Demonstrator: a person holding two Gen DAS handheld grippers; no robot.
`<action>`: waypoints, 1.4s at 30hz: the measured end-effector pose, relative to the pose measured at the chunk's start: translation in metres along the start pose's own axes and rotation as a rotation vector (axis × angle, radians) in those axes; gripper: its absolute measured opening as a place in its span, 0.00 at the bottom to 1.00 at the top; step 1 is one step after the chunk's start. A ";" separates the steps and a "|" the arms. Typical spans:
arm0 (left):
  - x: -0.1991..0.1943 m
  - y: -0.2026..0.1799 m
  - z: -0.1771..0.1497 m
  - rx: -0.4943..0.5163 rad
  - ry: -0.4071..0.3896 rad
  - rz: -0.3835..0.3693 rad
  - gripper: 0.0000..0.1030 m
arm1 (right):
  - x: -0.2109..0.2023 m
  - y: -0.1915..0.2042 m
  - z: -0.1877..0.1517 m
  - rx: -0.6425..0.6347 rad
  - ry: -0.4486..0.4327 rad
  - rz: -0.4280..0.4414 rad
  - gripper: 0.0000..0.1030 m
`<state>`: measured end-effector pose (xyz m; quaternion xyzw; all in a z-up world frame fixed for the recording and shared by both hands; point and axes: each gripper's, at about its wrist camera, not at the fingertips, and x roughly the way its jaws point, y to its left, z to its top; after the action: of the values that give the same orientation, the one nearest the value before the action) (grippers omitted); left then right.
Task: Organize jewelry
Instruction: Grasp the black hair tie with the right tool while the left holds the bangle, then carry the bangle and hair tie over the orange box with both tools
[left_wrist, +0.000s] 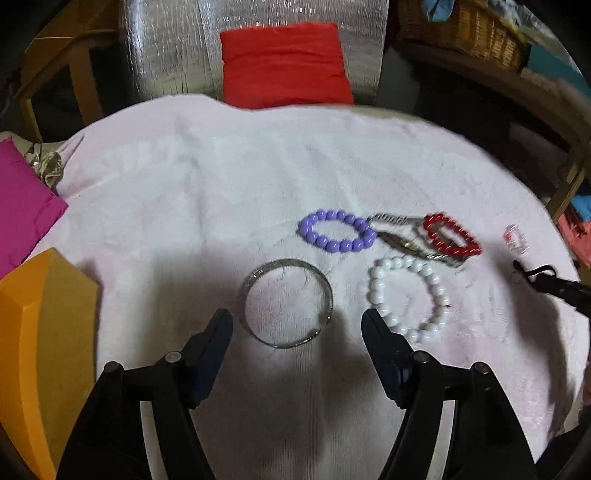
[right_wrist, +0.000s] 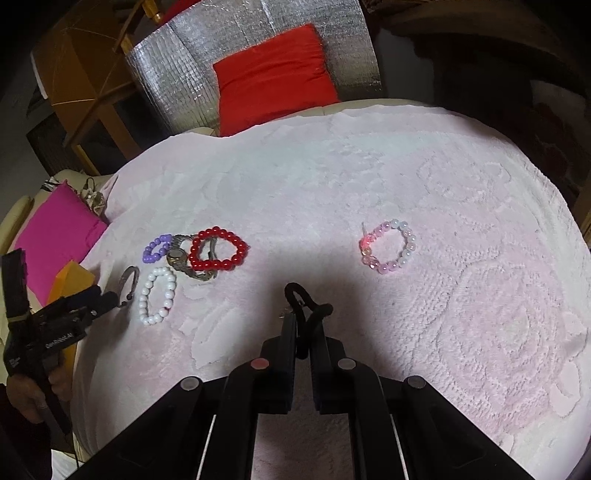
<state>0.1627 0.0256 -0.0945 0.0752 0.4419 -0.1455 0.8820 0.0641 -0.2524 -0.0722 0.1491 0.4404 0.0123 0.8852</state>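
My left gripper (left_wrist: 297, 325) is open, its fingers on either side of a silver bangle (left_wrist: 288, 302) on the pink towel (left_wrist: 184, 192). Beyond it lie a purple bead bracelet (left_wrist: 336, 230), a white bead bracelet (left_wrist: 408, 297), a metal watch (left_wrist: 400, 240) and a red bead bracelet (left_wrist: 452, 236). My right gripper (right_wrist: 304, 328) is shut on a black loop band (right_wrist: 301, 299), held just above the towel. A pink and white bead bracelet (right_wrist: 388, 245) lies alone ahead and to its right. The red bracelet (right_wrist: 218, 249) and watch (right_wrist: 177, 254) lie to its left.
An orange box (left_wrist: 40, 332) stands at the left of the towel, with a magenta cloth (left_wrist: 22, 206) behind it. A red cushion (left_wrist: 284, 64) leans on a silver foil sheet (left_wrist: 166, 48) at the back. Wooden furniture and a wicker basket (left_wrist: 476, 29) surround the table.
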 end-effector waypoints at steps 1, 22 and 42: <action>0.007 0.000 0.002 -0.004 0.011 0.005 0.71 | 0.001 -0.001 0.000 0.006 0.005 0.002 0.07; -0.078 -0.011 -0.015 0.028 -0.160 0.144 0.60 | -0.024 0.029 -0.003 -0.070 -0.064 0.056 0.07; -0.233 0.066 -0.086 -0.065 -0.299 0.424 0.60 | -0.071 0.197 -0.061 -0.278 -0.128 0.368 0.07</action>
<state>-0.0130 0.1545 0.0414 0.1153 0.2854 0.0473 0.9503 -0.0057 -0.0600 0.0023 0.1038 0.3429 0.2246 0.9062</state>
